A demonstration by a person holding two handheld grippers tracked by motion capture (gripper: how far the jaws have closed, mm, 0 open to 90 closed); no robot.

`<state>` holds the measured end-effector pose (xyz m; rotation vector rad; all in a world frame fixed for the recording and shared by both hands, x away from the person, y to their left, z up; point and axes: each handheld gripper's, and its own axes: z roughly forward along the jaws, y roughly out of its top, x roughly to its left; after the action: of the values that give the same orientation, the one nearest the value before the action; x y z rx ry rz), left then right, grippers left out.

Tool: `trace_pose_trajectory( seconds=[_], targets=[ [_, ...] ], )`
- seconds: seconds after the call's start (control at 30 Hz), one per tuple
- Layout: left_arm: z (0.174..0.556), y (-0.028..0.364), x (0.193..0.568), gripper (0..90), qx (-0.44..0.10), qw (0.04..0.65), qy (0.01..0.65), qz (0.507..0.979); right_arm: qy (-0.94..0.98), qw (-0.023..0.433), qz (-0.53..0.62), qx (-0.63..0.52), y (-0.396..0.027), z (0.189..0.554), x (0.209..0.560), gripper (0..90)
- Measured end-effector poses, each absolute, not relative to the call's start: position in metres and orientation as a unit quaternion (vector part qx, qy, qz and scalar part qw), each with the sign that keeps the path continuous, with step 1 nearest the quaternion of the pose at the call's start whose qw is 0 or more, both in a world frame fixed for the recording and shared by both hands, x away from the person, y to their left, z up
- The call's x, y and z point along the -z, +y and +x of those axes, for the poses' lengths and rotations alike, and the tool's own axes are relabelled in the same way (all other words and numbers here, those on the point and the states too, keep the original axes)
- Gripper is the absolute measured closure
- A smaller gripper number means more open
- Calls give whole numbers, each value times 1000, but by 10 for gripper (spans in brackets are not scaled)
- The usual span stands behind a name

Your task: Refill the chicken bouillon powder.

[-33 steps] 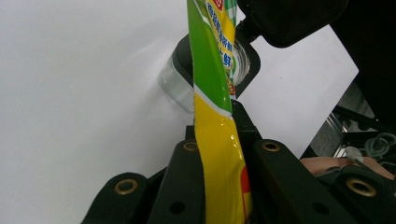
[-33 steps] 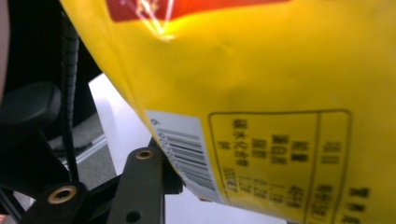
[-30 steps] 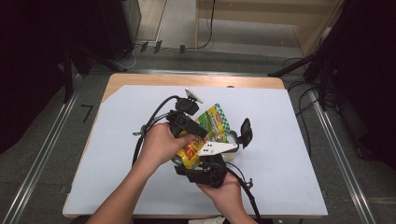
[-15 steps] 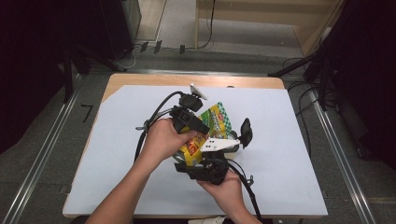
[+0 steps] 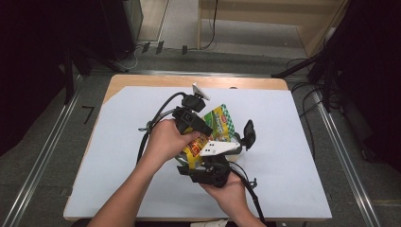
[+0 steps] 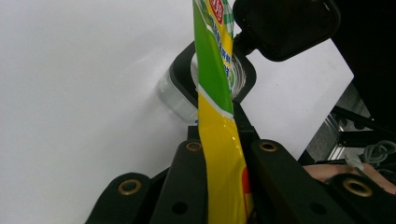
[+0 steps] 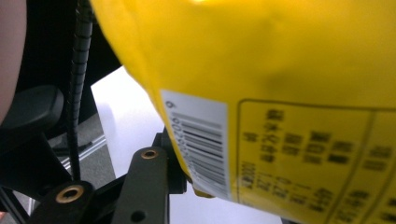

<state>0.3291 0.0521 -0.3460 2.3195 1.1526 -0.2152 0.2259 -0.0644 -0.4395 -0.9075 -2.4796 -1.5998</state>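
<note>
A yellow and green snack packet (image 5: 221, 122) is held up over the middle of the white table cover (image 5: 293, 156). My left gripper (image 5: 201, 135) comes in from the left and is shut on it; in the left gripper view the packet (image 6: 219, 140) stands edge-on, pinched between the two jaws. My right gripper (image 5: 213, 163) sits just below, in the hand nearest the front edge. Its jaws have just been closing. In the right gripper view the packet's yellow back with a barcode (image 7: 280, 70) hangs right before the camera and hides one jaw, so its grip is unclear.
A small clear container (image 6: 170, 93) in a black ring sits on the white cover behind the packet, with a black oval piece (image 5: 248, 134) beside it. Cables trail from both grippers. A metal rail (image 5: 340, 156) runs past the table's right side.
</note>
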Motion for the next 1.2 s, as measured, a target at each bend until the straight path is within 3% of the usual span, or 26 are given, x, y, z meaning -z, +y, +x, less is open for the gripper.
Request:
trace_pose_trajectory(
  seconds=[0.1,0.33,0.47,0.7,0.97,1.2],
  targets=[
    [328,53,345,862,80,283,423,857,-794,39,-297,529,-66,227,440,680],
    [324,58,344,688,90,300,415,854,-773,64,-312,548,-72,228,440,682],
    [321,61,342,668,87,299,418,854,-770,65,-315,552,-74,228,440,684],
    [318,64,340,695,82,296,420,854,-765,68,-315,558,-75,228,441,687],
    [317,59,343,859,58,278,416,864,-789,42,-296,537,-66,223,441,663],
    [316,58,343,889,39,272,421,865,-801,28,-287,524,-60,222,440,589]
  ],
)
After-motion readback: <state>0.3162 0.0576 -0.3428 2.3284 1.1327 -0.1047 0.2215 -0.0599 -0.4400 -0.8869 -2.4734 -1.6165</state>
